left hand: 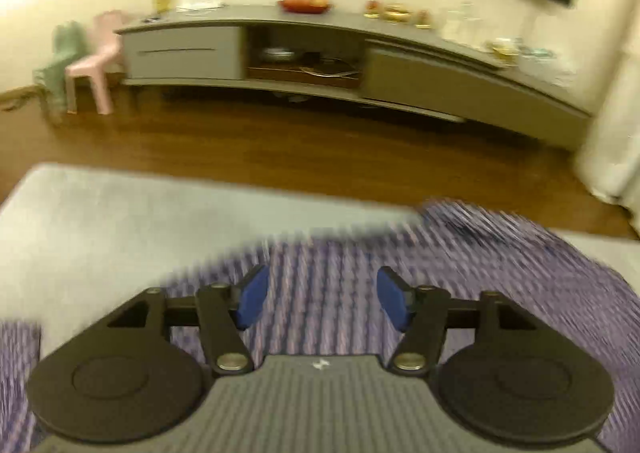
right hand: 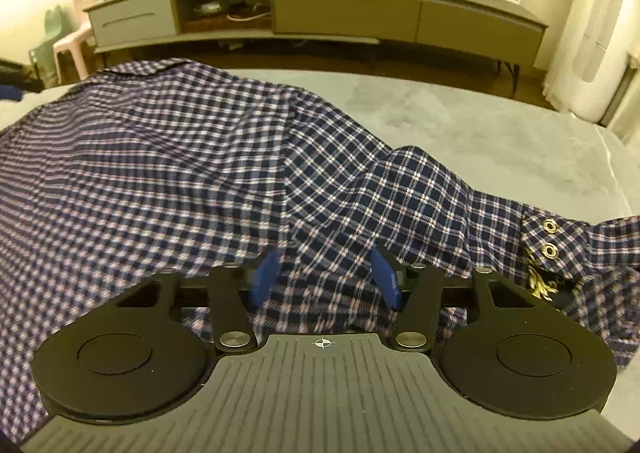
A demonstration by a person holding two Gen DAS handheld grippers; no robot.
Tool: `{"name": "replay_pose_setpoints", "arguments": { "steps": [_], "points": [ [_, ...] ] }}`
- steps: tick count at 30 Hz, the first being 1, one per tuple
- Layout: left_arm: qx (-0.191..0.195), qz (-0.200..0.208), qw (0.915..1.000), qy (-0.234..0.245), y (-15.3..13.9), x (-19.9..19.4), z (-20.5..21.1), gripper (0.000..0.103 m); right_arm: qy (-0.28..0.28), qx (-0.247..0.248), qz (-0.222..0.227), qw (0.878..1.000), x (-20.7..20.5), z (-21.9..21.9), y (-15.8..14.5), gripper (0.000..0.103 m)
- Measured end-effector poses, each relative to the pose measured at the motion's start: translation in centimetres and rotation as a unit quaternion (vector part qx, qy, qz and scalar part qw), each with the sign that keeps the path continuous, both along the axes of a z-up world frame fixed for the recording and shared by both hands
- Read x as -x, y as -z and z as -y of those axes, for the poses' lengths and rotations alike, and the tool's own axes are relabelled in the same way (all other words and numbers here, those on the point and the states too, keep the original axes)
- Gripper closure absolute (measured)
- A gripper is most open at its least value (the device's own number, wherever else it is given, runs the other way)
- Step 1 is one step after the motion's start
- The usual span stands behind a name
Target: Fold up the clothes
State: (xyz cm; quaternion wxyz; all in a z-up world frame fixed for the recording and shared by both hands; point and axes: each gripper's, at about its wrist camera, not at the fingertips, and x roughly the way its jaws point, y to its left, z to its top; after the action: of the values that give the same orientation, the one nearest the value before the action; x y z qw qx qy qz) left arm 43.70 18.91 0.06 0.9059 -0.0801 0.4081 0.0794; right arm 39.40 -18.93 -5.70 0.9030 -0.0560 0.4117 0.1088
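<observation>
A navy, white and pink plaid shirt (right hand: 200, 157) lies spread over a grey padded surface (right hand: 460, 113). Its sleeve runs to the right and ends in a cuff with two metal snaps (right hand: 548, 239). My right gripper (right hand: 325, 265) stands open just over the shirt near the sleeve's base, its blue pads apart with the cloth lying loose below them. In the left wrist view the shirt (left hand: 480, 265) is blurred by motion. My left gripper (left hand: 322, 285) hangs open above the shirt's edge, with nothing pinched between its blue pads.
Beyond the grey surface (left hand: 120, 221) is a brown wood floor (left hand: 280, 149). A long grey sideboard (left hand: 304, 53) with dishes and jars on top lines the far wall. A pink chair (left hand: 96, 61) stands at its left end. A tall white appliance (right hand: 592, 53) stands at the right.
</observation>
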Motion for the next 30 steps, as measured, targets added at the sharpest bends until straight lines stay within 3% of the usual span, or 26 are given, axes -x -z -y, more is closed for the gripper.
{"name": "replay_pose_setpoints", "arguments": {
  "steps": [4,6,9,14,17,21,25,30],
  "points": [
    [0.01,-0.036,0.9991,0.02,2.2,6.9,-0.1,0.039,-0.031,-0.029,-0.016,0.999,4.6,0.2,-2.4,0.052],
    [0.01,-0.058,0.998,0.022,3.6,10.0,-0.2,0.039,-0.047,-0.041,-0.036,0.997,7.0,-0.2,-2.3,0.052],
    [0.008,-0.056,0.9984,0.005,4.1,13.6,-0.9,0.039,-0.069,-0.054,-0.065,0.994,10.6,-0.5,-1.3,0.052],
    [-0.031,-0.076,0.9966,-0.005,3.8,18.4,-1.1,0.042,-0.08,0.009,-0.056,0.995,16.5,0.1,-0.5,0.052],
    [-0.03,-0.052,0.9979,0.024,1.8,21.8,0.1,0.039,-0.066,-0.002,-0.038,0.997,19.3,1.4,-1.5,0.054],
    [-0.051,-0.061,0.9945,0.069,2.3,26.0,2.0,0.038,-0.097,-0.008,-0.031,0.995,23.5,1.4,-1.8,0.055],
    [-0.044,-0.09,0.9933,0.058,3.8,28.6,0.7,0.035,-0.138,0.023,-0.043,0.989,27.6,0.7,-0.3,0.056],
    [-0.036,-0.095,0.9939,0.043,3.8,32.4,-0.3,0.029,-0.12,0.02,-0.05,0.991,30.9,2.7,-0.4,0.055]
  ]
}}
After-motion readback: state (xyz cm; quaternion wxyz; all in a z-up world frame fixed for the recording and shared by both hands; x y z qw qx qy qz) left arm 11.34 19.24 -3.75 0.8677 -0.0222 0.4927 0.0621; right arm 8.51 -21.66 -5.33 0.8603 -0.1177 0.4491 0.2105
